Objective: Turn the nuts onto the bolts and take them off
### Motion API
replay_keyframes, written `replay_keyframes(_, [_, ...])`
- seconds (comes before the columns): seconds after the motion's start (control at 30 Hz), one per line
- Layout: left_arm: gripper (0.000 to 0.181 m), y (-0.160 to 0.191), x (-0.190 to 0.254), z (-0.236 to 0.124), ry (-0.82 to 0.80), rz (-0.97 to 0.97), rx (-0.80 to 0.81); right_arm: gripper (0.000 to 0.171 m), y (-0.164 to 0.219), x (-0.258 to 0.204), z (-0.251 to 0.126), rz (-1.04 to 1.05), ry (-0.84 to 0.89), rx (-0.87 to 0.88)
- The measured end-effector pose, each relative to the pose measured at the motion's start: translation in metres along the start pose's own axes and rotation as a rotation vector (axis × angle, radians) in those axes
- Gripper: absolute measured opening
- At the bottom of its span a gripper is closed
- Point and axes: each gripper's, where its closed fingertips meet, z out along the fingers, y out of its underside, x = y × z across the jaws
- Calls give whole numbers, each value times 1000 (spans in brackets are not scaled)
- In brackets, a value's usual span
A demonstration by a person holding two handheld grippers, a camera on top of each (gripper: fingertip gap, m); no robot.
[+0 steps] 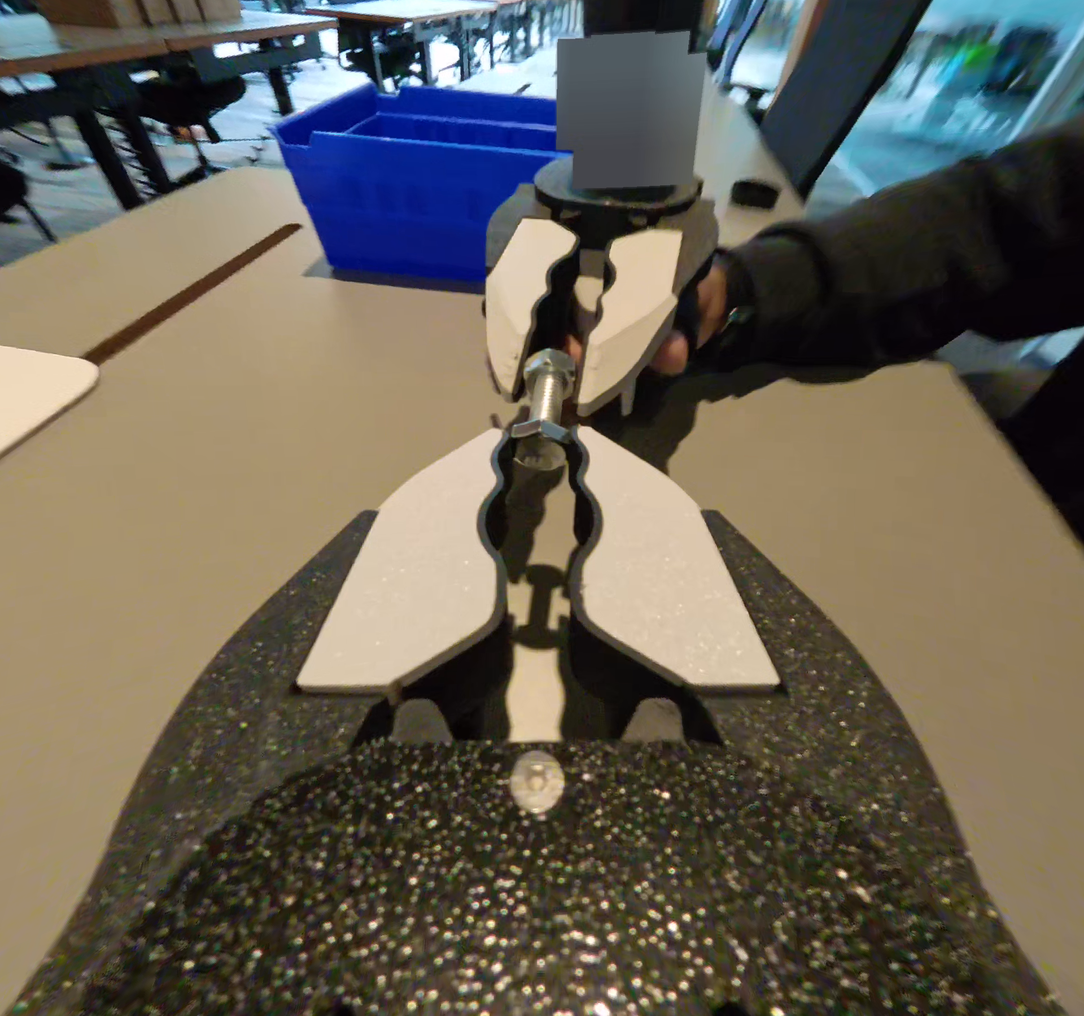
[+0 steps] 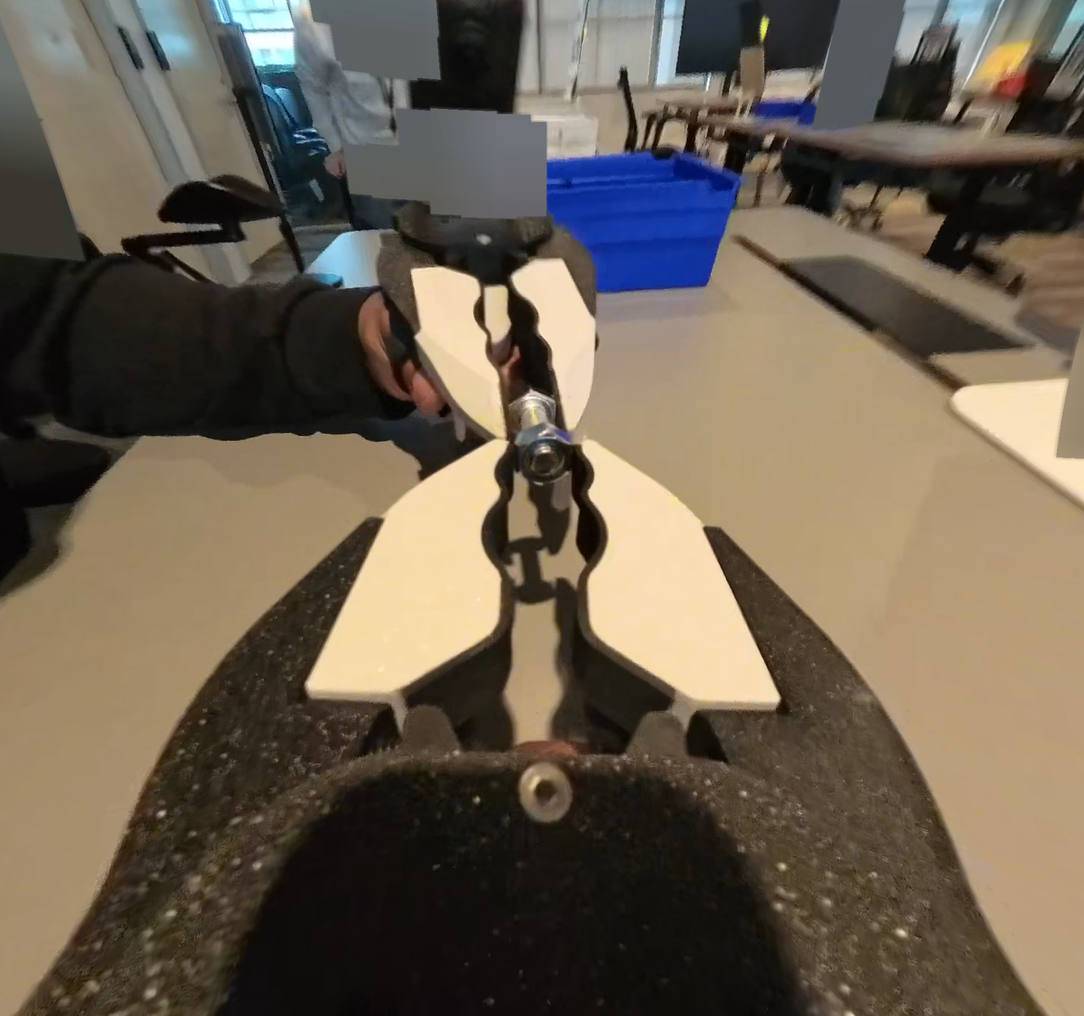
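A silver bolt (image 1: 545, 398) is held in the air above the grey table (image 1: 234, 460), between my two grippers, which face each other tip to tip. My left gripper (image 1: 539, 437) is shut on the bolt's hex head (image 1: 539, 430). My right gripper (image 2: 542, 449) is shut on a hex nut (image 2: 542, 436) threaded on the bolt, and the bolt's end (image 2: 542, 460) pokes through toward that camera. The right gripper also shows in the left wrist view (image 1: 548, 379), held by a hand in a dark sleeve. The left gripper shows in the right wrist view (image 2: 529, 408).
A blue bin (image 1: 410, 190) stands at the table's far edge and also shows in the right wrist view (image 2: 639, 213). A white board (image 1: 35, 389) lies at the table's side. A dark mat (image 2: 897, 307) lies farther off. A person (image 2: 340, 102) stands in the background among desks and chairs. My left and right fingertips are right by each other.
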Motion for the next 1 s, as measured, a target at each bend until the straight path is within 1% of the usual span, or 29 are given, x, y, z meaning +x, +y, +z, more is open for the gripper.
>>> replay_keyframes(0.07, [17, 1, -4, 0, -89, 137, -45, 18, 4, 2, 1, 156, -37, -20])
replay_keyframes(0.17, [17, -1, -9, -1, -248, 400, -112, 18, 2, 3, 1, 461, -138, 34])
replay_keyframes(0.2, [17, -2, -10, -1, -285, 456, -127, 18, 0, 3, 1, 538, -173, 53])
replay_keyframes(0.27, [17, -4, -11, -1, -313, 479, -127, 18, -2, 4, -1, 615, -221, 81])
replay_keyframes(0.3, [17, -5, -11, 0, -306, 456, -110, 20, -4, 4, -3, 623, -236, 97])
replay_keyframes(0.33, [17, -4, -11, 1, -288, 412, -97, 26, -6, 6, -5, 625, -240, 114])
replay_keyframes(0.37, [17, -4, -13, 0, -276, 364, -80, 33, -8, 7, -6, 621, -238, 132])
replay_keyframes(0.43, [17, -6, -14, -1, -232, 259, -28, 38, -12, 9, -10, 562, -223, 167])
replay_keyframes(0.53, [17, -11, -10, -4, -128, 92, 54, 38, -14, 10, -14, 377, -164, 162])
replay_keyframes(0.7, [17, -9, -6, -4, -11, -75, 90, 39, -7, 6, -12, 63, -50, 99])
replay_keyframes(0.77, [17, -8, -2, -1, 31, -106, 92, 39, -5, 5, -9, 3, -22, 72])
replay_keyframes(0.83, [17, -6, 1, 1, 53, -115, 83, 36, -3, 2, -6, -33, -22, 54])
replay_keyframes(0.9, [17, -5, 4, 3, 69, -117, 76, 23, -1, 0, -5, -59, -15, 44])
replay_keyframes(0.93, [17, -5, 3, 4, 56, -104, 71, 19, -1, -1, -5, -65, -15, 39])
replay_keyframes(1.0, [17, -4, -1, 3, 3, -39, 51, 19, 2, 1, -4, -11, -24, 14])
